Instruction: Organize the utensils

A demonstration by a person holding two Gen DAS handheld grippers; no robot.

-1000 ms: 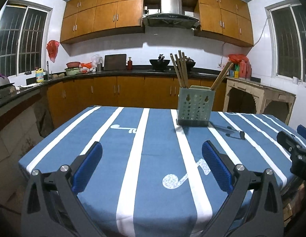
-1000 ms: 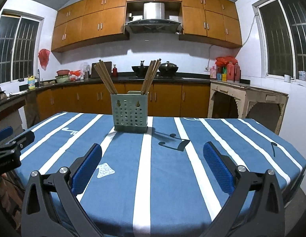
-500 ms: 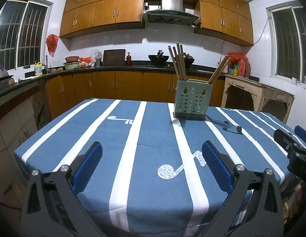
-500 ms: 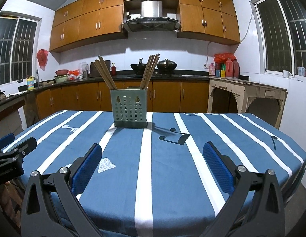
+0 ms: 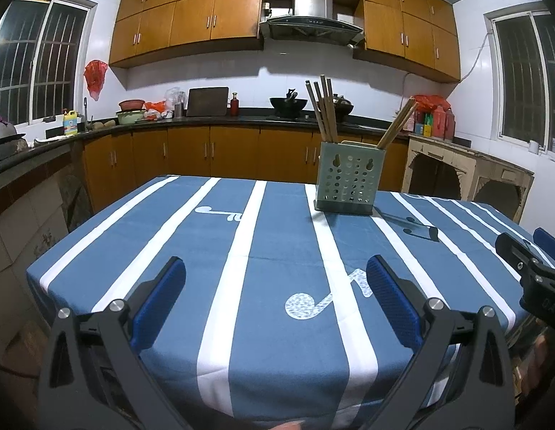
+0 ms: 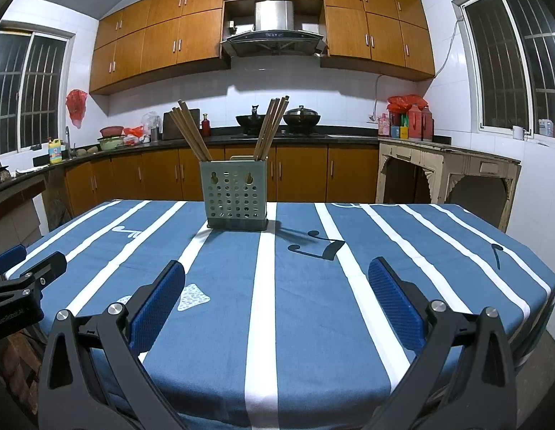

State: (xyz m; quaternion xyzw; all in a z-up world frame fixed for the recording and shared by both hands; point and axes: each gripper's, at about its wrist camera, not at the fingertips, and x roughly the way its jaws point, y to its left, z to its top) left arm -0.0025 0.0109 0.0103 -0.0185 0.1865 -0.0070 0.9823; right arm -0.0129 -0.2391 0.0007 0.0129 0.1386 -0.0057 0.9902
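Note:
A pale green perforated utensil holder (image 5: 347,184) (image 6: 236,197) stands on the far part of a table with a blue cloth with white stripes (image 5: 241,258) (image 6: 263,286). Wooden chopsticks stand in it in two bunches, one at its left (image 5: 322,107) (image 6: 189,130) and one at its right (image 5: 397,122) (image 6: 272,127). My left gripper (image 5: 275,286) is open and empty over the table's near edge. My right gripper (image 6: 275,285) is open and empty, also near the front edge. Each gripper shows at the side of the other's view.
Kitchen counters with wooden cabinets (image 6: 152,175) run behind and to the left of the table. A cream side table (image 6: 446,175) stands at the right. Woks sit on the stove (image 6: 277,122).
Both grippers have drawn back from the table and dropped a little; the holder looks farther and the table's near edge now shows. Both stay open.

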